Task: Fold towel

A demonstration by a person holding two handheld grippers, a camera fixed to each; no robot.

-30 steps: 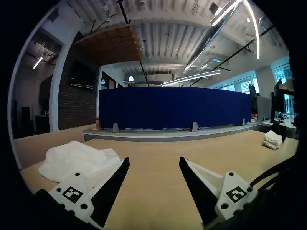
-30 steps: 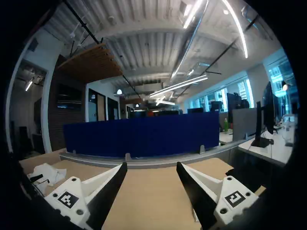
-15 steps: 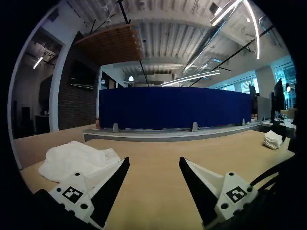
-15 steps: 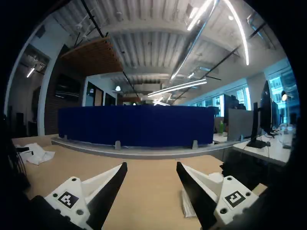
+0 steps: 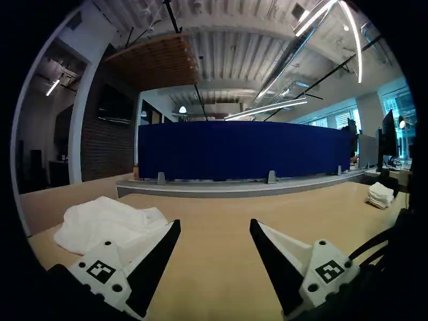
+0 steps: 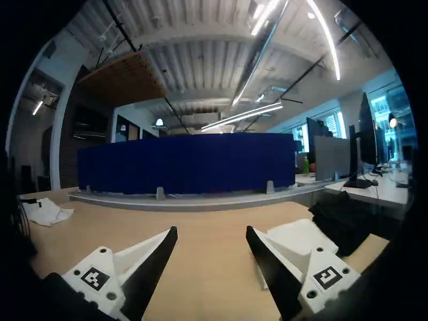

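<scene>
Tabletop (image 5: 214, 214) of light wood lies wide and flat in the left gripper view. Its far edge meets a grey rail (image 5: 214, 187), and a tall blue wall (image 5: 241, 150) stands on that rail. The middle of the tabletop is bare wood with lots of room to move.

The towel (image 5: 107, 224) is white and all bunched up. It sits near the left edge of the tabletop. In the right gripper view the towel (image 6: 45, 211) is far off to the left.

A dark heap (image 6: 342, 224) sits at the right edge of the tabletop (image 6: 203, 224). A folded white pile (image 6: 294, 235) lies just beside it. In the left gripper view the folded white pile (image 5: 381, 194) is small and far to the right, well apart from the towel.

The left gripper (image 5: 214, 222) is spread wide and bare wood shows between its fingers. Its left finger sits in front of the towel, and I cannot tell if they touch. The right gripper (image 6: 211, 229) is spread wide too, over bare wood. Its right finger is in front of the folded white pile.
</scene>
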